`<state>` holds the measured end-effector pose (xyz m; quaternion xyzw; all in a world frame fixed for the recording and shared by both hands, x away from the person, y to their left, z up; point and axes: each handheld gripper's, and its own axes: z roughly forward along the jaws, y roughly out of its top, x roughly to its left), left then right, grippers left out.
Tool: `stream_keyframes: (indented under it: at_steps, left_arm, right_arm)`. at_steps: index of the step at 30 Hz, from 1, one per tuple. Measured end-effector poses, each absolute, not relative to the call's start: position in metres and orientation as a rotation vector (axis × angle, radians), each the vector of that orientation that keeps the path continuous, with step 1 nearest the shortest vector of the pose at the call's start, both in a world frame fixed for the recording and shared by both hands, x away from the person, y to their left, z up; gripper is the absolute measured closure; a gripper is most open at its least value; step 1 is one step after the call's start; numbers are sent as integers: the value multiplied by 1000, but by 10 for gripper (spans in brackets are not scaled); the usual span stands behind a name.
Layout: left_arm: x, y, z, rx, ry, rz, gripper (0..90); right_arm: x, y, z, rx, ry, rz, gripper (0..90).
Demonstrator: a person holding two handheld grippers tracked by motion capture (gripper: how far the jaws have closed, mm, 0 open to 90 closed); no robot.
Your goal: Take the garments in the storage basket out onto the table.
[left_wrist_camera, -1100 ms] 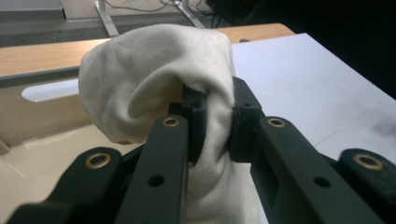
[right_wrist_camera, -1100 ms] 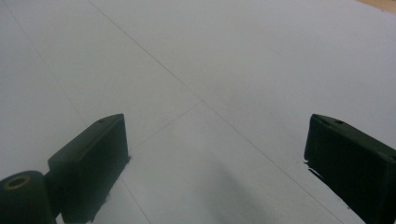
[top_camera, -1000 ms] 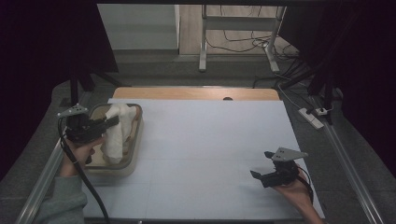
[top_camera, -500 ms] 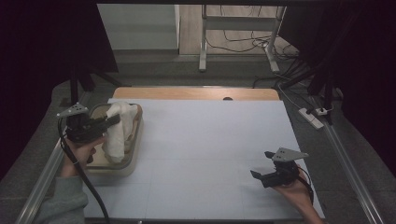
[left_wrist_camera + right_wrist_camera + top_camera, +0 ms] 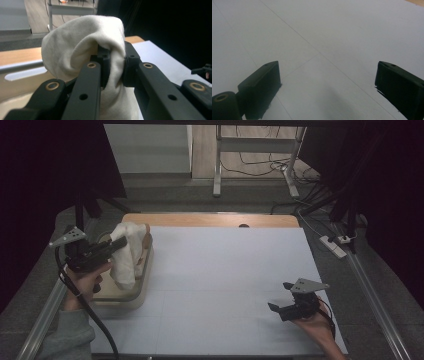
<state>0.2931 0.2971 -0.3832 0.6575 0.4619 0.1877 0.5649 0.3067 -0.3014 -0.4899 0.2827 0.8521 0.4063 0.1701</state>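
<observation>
A cream-white cloth (image 5: pixel 126 254) hangs bunched over a beige tray (image 5: pixel 131 296) at the table's left side. My left gripper (image 5: pixel 118 245) is shut on the cloth's upper part and holds it lifted; in the left gripper view the fabric (image 5: pixel 82 47) is pinched between the two black jaws and drapes down over them. My right gripper (image 5: pixel 278 308) rests low over the white table sheet (image 5: pixel 225 270) at the front right, jaws wide open. In the right gripper view its gripper (image 5: pixel 327 82) has only bare sheet between the fingers.
A strip of wooden tabletop (image 5: pixel 210 220) shows beyond the sheet's far edge. Metal rails (image 5: pixel 372 300) run along both sides of the table. A power strip (image 5: pixel 333 246) and cables lie on the floor at the right.
The left gripper has lifted the cloth slightly higher above the tray. The right gripper has stayed in place.
</observation>
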Motion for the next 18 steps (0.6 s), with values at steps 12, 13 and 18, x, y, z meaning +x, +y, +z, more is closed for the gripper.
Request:
stream_keyframes:
  at_steps: [12,13,18]
  left_arm:
    - [289,288,-373,1508,1044,458,791]
    - [288,288,-372,1496,1041,464,791]
    - [285,287,-368,1471,1029,474,791]
  right_arm:
    - [307,-301,-490,805,2418,1153,60]
    - [307,-301,-490,806,2418,1154,60]
    - [307,-301,-491,809,2420,1151,59]
